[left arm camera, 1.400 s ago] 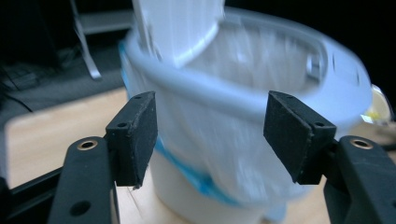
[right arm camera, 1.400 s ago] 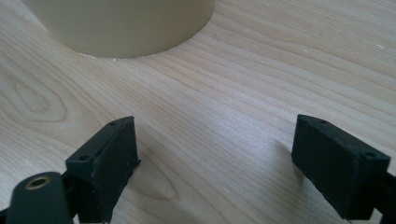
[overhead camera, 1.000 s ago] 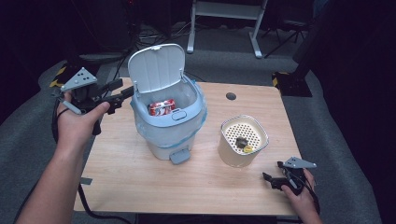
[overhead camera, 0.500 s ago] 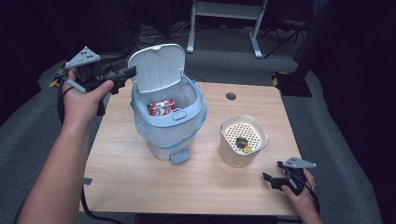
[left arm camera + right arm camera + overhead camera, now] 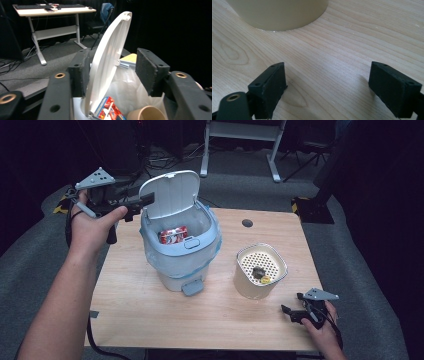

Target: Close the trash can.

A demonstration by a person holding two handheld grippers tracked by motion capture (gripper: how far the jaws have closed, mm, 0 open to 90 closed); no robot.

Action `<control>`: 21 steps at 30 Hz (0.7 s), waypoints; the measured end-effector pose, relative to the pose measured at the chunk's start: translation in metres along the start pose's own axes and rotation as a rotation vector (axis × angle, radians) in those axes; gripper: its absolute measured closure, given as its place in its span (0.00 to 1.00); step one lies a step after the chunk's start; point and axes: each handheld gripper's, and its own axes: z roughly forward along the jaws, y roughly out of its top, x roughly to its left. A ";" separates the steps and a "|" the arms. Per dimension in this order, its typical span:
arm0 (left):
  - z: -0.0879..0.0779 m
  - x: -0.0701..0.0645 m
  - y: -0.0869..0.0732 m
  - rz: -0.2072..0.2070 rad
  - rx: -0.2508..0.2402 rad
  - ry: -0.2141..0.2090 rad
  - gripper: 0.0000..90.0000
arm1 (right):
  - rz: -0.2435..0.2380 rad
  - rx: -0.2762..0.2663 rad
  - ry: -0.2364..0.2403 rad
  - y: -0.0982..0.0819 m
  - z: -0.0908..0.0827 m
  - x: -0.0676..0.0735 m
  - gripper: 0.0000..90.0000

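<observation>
A light blue pedal bin [image 5: 180,257] stands mid-table with its white lid [image 5: 171,194] raised upright. Inside lie a red packet [image 5: 173,234] and, in the left gripper view, a paper cup [image 5: 145,113] against the white liner bag [image 5: 125,85]. My left gripper [image 5: 142,202] is held high at the lid's left edge. It is open, and the lid [image 5: 110,55] stands between its two pads without being clamped. My right gripper [image 5: 291,313] rests low on the table at the front right, open with only bare wood between its jaws [image 5: 327,87].
A cream round container [image 5: 260,270] with a perforated insert and small items stands right of the bin; its base [image 5: 279,12] is just ahead of the right gripper. A dark cable hole [image 5: 247,223] marks the wooden table [image 5: 150,320]. A desk [image 5: 53,11] stands behind.
My left gripper has risen and moved right, from beside the bin's left side to the edge of the raised lid. The right gripper has not moved.
</observation>
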 end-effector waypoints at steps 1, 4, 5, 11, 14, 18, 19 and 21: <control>-0.001 -0.005 -0.001 0.012 0.011 -0.005 0.48 | 0.000 0.000 0.000 0.000 0.000 0.000 0.16; -0.005 -0.017 -0.005 0.038 0.036 -0.026 0.48 | -0.002 0.000 0.002 0.000 0.000 0.000 0.16; -0.005 -0.020 -0.007 0.045 0.041 -0.036 0.48 | -0.002 0.000 0.002 0.000 0.000 0.000 0.16; -0.007 -0.032 -0.021 0.047 0.029 -0.111 0.45 | -0.001 0.000 0.002 0.000 0.000 0.000 0.16; -0.005 -0.037 -0.028 0.044 0.037 -0.140 0.44 | -0.002 0.000 0.002 0.000 0.000 0.000 0.16; 0.003 -0.045 -0.036 0.034 0.084 -0.174 0.43 | -0.002 0.000 0.002 0.000 0.000 0.000 0.16; 0.005 -0.047 -0.038 0.034 0.097 -0.172 0.43 | -0.002 0.000 0.002 0.000 0.000 0.000 0.16; 0.008 -0.050 -0.040 0.030 0.115 -0.171 0.44 | -0.002 0.000 0.002 0.000 0.000 0.000 0.16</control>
